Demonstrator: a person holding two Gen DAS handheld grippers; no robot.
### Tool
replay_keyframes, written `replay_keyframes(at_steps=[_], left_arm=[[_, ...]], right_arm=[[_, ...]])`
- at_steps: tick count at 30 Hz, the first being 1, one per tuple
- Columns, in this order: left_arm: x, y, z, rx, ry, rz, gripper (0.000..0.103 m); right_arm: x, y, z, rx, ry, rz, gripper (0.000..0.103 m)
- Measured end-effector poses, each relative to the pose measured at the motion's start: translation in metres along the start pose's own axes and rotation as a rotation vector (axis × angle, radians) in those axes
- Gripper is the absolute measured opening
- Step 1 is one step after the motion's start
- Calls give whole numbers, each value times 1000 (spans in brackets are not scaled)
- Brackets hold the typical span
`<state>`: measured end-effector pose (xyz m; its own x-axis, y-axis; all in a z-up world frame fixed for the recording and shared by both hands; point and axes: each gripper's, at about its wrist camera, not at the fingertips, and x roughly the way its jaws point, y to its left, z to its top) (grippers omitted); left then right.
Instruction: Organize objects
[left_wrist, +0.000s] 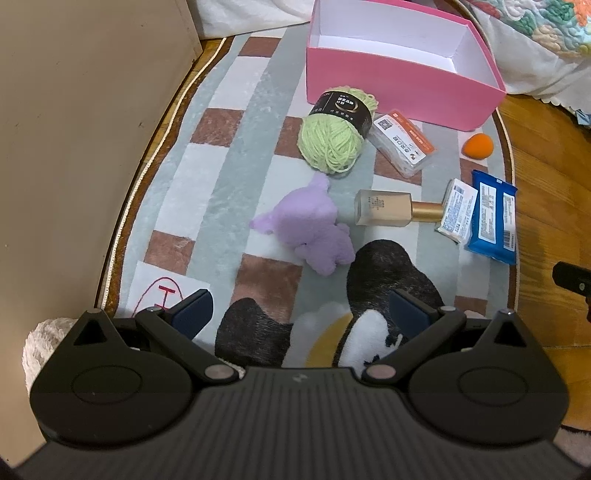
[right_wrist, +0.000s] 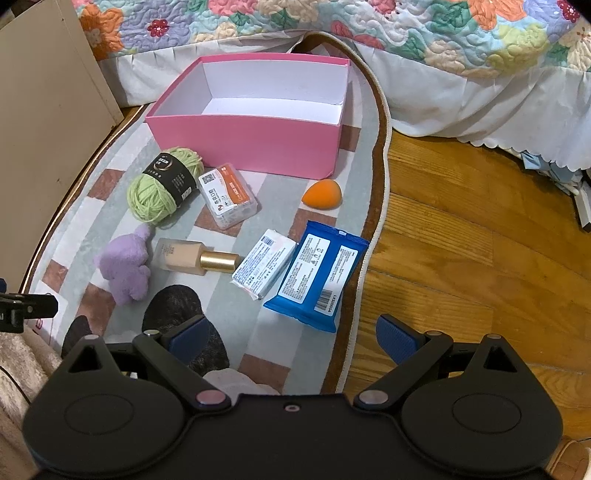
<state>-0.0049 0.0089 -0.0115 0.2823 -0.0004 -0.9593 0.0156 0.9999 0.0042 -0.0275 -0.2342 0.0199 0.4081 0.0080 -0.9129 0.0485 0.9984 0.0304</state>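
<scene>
An empty pink box stands at the far end of a checked rug. In front of it lie a green yarn ball, a clear plastic case, an orange sponge, a purple plush toy, a foundation bottle, a white packet and a blue wipes pack. My left gripper hangs open above the rug, short of the plush. My right gripper is open too, near the wipes pack.
A beige cabinet side borders the rug on the left. A quilted bedspread hangs behind the box. Wooden floor lies to the right. Feet in dark socks rest on the rug's near end.
</scene>
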Motion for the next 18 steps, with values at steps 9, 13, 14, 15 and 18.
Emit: replay_keyframes(at_steps=[9, 13, 14, 15, 18], left_arm=[[0, 0, 0, 1, 0, -1, 103], [-1, -3, -2, 0, 6, -2, 103], [-2, -2, -2, -2, 6, -7, 103], [-4, -1, -2, -2, 2, -21, 103], [-13, -2, -2, 1, -10, -52, 103]], right_arm=[[0, 0, 0, 0, 3, -1, 99], [2, -1, -1, 0, 5, -2, 99], [2, 0, -2, -5, 5, -10, 99], [2, 1, -3, -13, 3, -21, 99], [1, 4, -3, -34, 1, -21, 99]])
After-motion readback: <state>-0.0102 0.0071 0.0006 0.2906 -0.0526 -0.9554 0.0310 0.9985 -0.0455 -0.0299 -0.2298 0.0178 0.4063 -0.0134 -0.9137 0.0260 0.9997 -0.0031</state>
